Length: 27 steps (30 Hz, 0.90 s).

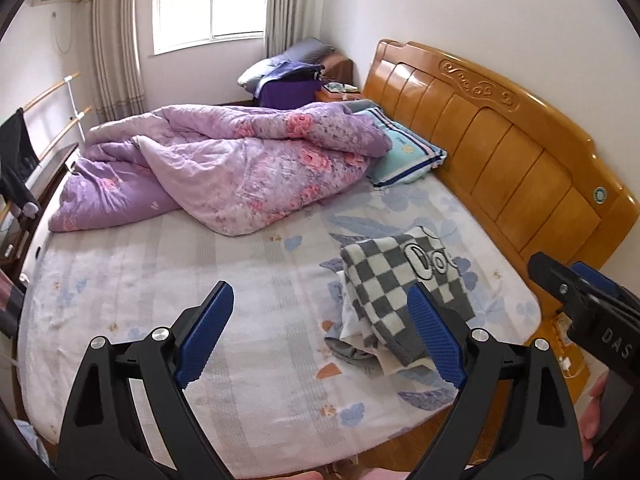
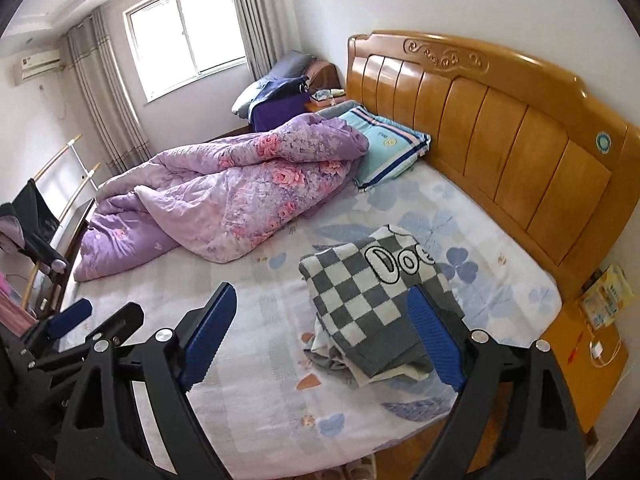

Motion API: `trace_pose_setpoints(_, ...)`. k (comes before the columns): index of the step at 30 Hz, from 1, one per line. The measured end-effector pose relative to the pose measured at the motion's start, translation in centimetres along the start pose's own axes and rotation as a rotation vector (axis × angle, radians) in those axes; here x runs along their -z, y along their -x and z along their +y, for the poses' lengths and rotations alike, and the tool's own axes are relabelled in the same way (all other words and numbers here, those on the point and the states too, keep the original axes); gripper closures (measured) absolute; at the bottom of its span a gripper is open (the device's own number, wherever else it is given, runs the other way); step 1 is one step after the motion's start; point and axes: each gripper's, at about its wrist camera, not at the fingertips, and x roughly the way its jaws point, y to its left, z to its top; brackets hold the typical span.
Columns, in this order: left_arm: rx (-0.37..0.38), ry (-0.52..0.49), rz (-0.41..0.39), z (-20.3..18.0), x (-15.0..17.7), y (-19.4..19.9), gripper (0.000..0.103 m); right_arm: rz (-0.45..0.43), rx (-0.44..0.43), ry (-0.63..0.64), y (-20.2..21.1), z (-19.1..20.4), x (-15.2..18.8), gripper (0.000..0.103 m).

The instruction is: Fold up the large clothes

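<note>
left wrist: above bed foot, angled down | right wrist: beside it, likewise | shared: grey-and-white checked folded knit garment [image 1: 404,280] [image 2: 376,292], orange wooden headboard [image 1: 500,136] [image 2: 500,128]

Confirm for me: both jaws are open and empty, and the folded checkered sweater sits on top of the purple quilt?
Not quite. The checkered sweater lies on the bedsheet near the headboard, apart from the purple quilt, as the right wrist view shows. Both sets of jaws are open and empty.
</note>
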Motion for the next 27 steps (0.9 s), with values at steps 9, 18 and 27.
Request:
trace_pose_setpoints(9,0.013,-0.02,0.025,-0.6,-0.6,-1.5,0.014,0.016,0.03,0.02,-1.9,0.2,-0.2,0.019)
trace_pose_setpoints(18,0.008,-0.016,0.041,-0.5,-1.1,-2.2,0.014,0.044,0.038,0.017,-2.7,0.3,-0.2,0.019)
trace_pose_setpoints(27,0.009,-0.02,0.064,-0.1,-1.0,-2.8,0.013,0.076,0.04,0.008,-3.3,0.1,0.1,0.019)
